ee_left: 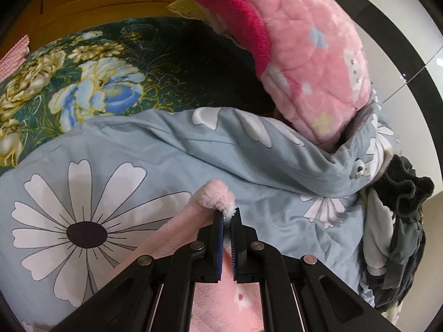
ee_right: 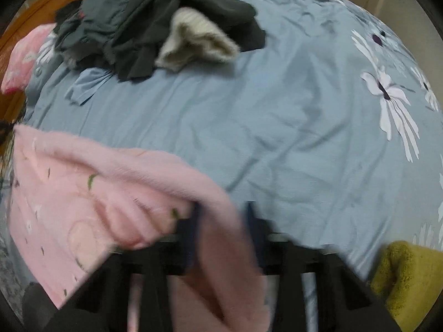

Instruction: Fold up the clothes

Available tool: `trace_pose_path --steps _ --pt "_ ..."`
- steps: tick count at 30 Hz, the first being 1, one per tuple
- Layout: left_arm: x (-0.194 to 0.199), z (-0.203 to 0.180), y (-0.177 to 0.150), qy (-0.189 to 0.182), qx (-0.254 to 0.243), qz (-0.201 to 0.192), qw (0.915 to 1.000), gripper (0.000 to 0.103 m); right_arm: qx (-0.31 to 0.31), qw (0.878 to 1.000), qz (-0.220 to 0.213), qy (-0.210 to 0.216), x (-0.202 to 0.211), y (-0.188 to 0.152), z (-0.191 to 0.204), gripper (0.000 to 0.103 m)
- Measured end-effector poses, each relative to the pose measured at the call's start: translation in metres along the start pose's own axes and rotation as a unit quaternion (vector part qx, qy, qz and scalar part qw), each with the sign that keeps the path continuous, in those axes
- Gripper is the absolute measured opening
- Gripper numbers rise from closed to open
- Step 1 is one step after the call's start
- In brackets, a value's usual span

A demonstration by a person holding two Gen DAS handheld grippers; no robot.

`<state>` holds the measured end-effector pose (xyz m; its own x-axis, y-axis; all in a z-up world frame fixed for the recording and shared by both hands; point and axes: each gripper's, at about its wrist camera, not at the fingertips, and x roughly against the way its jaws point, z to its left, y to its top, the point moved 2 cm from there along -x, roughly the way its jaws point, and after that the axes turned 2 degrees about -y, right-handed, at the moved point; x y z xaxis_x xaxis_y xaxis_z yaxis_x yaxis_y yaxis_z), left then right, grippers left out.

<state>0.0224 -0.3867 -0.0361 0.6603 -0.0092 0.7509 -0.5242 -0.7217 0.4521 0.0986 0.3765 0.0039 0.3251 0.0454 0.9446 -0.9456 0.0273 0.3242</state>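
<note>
Nearest the lens, a corner of the pink fleece garment (ee_left: 177, 238) is pinched between the closed jaws of the left gripper (ee_left: 227, 217), a tuft of pile bulging above the pads. In the right wrist view the same pink fleece garment (ee_right: 91, 202) is draped across the right gripper (ee_right: 221, 210); fabric lies between its jaws, which appear clamped on it, though motion blur makes this less than certain. The garment is thus held at two points and lifted over the near edge of the bed (ee_right: 263, 127), probably so that it can be stretched flat before a fold is made. The blue flowered bedcover's middle is left bare, a likely laying place. A heap of dark clothes (ee_right: 155, 25) with a cream knit is kept toward the far edge, presumably awaiting its turn. A pink quilted blanket (ee_left: 313, 55) is bunched beyond the cover's turned-back edge.
</note>
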Motion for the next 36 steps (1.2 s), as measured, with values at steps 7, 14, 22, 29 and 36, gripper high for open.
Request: trace_pose_path --steps 7,14,22,29,36 --pt "0.015 -0.024 0.012 -0.02 -0.022 -0.031 0.9991 0.004 -0.061 0.987 -0.144 -0.04 0.099 0.01 -0.021 0.003" --pt "-0.033 -0.07 0.02 0.032 -0.05 -0.014 0.9982 0.004 -0.083 0.982 -0.134 -0.102 0.065 0.064 -0.047 0.003" --pt "-0.076 -0.073 0.015 0.041 -0.03 0.035 0.9981 0.007 -0.104 0.98 -0.098 -0.14 0.016 0.098 -0.06 0.003" --pt "-0.044 -0.066 0.005 -0.01 -0.081 0.054 0.9952 0.031 -0.067 0.985 -0.086 -0.135 0.012 0.098 -0.047 0.013" --pt "-0.03 0.017 -0.026 -0.006 0.013 0.057 0.9983 0.053 -0.08 0.977 -0.169 -0.098 0.091 0.048 -0.041 0.05"
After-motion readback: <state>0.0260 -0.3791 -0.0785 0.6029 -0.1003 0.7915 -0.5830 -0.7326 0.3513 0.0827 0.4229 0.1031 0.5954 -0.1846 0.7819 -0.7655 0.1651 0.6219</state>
